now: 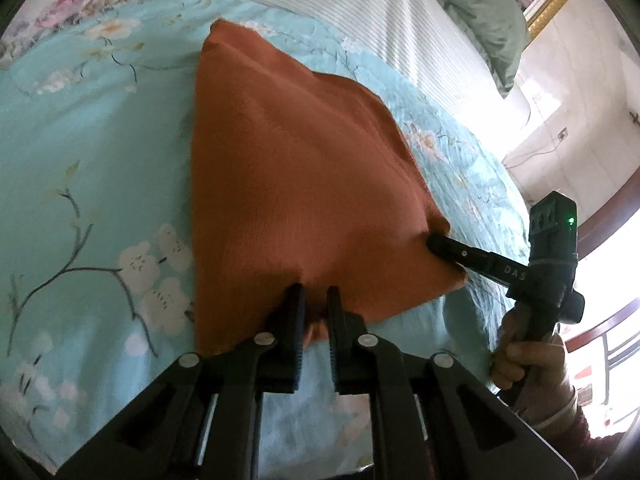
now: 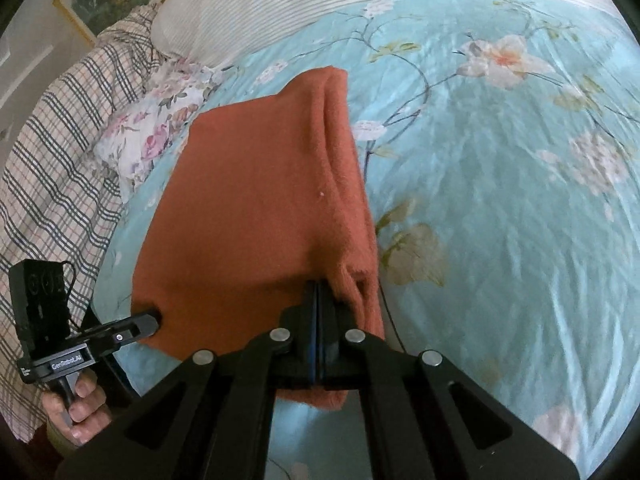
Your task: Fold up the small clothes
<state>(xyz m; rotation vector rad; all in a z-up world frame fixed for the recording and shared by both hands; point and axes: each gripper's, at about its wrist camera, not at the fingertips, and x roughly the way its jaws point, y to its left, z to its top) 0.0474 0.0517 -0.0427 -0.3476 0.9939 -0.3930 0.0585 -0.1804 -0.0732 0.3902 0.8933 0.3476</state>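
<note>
An orange knitted garment lies on the light blue floral bedspread, with its near edge lifted off the bed. My left gripper is narrowly closed on the garment's near left corner, with orange cloth between the fingers. My right gripper is shut on the near right corner of the garment, its fingers pressed together on the cloth. Each gripper shows in the other's view: the right one and the left one bite into the cloth edge.
A striped white sheet and a green pillow lie at the bed's head. A plaid blanket and a floral pillow sit to the left in the right wrist view. The bed's edge and a wooden frame lie at the right.
</note>
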